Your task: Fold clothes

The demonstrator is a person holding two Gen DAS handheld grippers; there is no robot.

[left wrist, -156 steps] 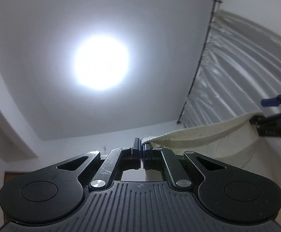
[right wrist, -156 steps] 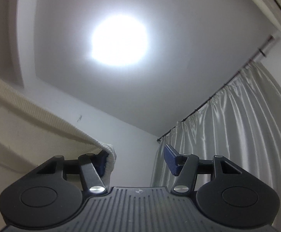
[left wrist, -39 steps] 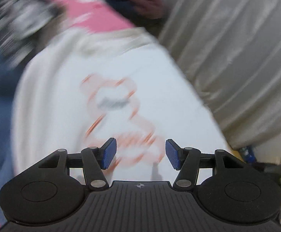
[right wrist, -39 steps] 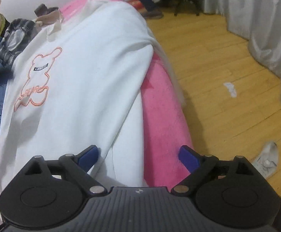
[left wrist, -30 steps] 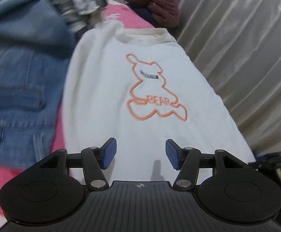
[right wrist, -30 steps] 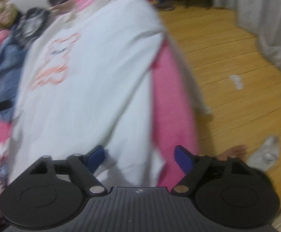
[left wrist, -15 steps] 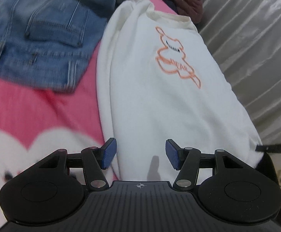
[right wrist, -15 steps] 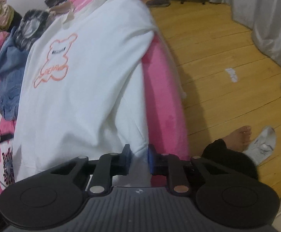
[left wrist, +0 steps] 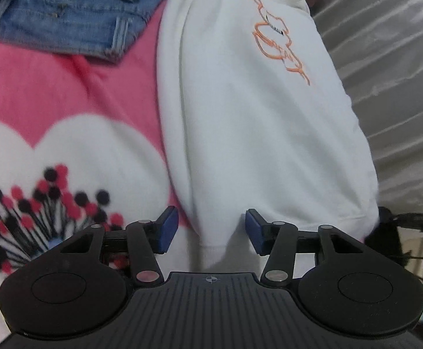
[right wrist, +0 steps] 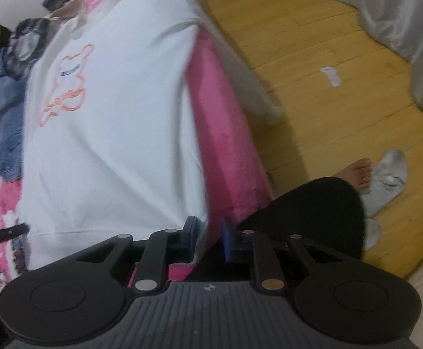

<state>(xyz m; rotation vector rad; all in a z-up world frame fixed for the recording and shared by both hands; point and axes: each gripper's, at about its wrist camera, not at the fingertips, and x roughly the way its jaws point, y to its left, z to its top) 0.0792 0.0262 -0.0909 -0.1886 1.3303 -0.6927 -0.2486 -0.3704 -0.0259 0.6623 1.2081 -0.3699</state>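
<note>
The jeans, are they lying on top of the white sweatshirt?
No, the jeans lie beside the white sweatshirt on the pink blanket.

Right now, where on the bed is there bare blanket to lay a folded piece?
Free: pink blanket between the jeans and left gripper, beside the white sweatshirt; also a pink strip along the floor-side edge. Crowded: clothes pile beyond the sweatshirt.

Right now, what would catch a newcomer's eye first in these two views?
The white sweatshirt with an orange bear outline, spread along the pink blanket by the bed's edge. At its near hem, the right gripper is shut on one corner, while the left gripper is closing around the other. Blue jeans lie beside the sweatshirt.
</note>
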